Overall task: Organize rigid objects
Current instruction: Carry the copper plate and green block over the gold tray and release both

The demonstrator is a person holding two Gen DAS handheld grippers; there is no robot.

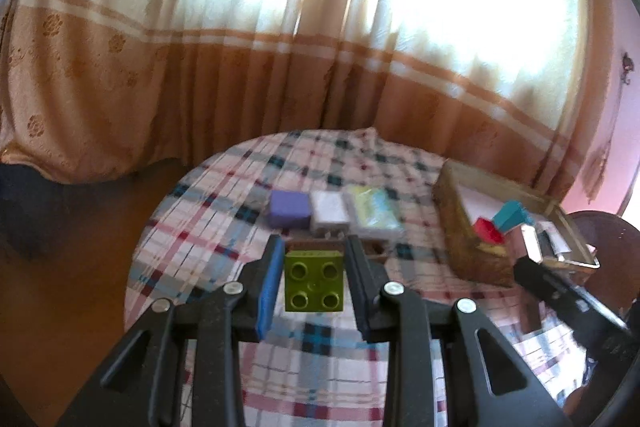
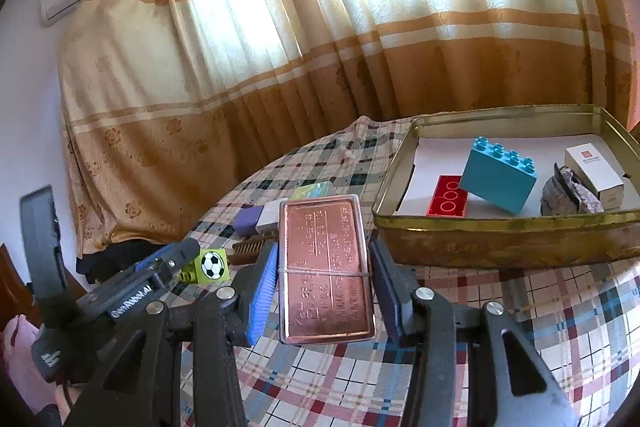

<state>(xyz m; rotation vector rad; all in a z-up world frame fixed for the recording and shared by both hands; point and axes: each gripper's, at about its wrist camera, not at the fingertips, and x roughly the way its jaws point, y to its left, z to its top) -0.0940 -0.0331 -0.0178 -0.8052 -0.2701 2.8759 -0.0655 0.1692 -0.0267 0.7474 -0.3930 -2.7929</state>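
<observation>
Copper-coloured metal fills the nearest ground of our right-hand view: a flat embossed case [image 2: 326,269] sits lengthwise between the jaws of the right gripper [image 2: 324,269], closed on its long edges and carrying it clear of the checked tablecloth [image 2: 520,307]. A thin band crosses the case at mid-length; its purpose we cannot tell. We judge the edge grip is chosen because the faces are too broad to span.

In our left hand, the left gripper [image 1: 314,281] is closed on a green studded brick [image 1: 314,285], studs facing the camera, pads on two opposite sides. From the right wrist view the same brick shows a football print on one face, and it hangs above the cloth, not resting on it. We read both loads as lifted for transfer.

Just beyond the grippers, a row of small items lies on the cloth: a purple block [image 1: 290,213], a white box [image 1: 330,213] touching it, and a pale yellow-green packet [image 1: 374,217] beside that. A brown comb-like piece lies in front of them, partly hidden. These appear still unsorted.

Further right stands the gold tin tray [image 2: 500,239], its floor lined with white. It already holds a red brick [image 2: 448,203], a blue brick [image 2: 498,179] leaning tilted against it, a grey crumpled item [image 2: 568,197] and a small white carton [image 2: 596,173]. We judge the tray to be the collection point, with open floor at its far left for both loads.

Curtains [image 1: 280,27] close the background.
</observation>
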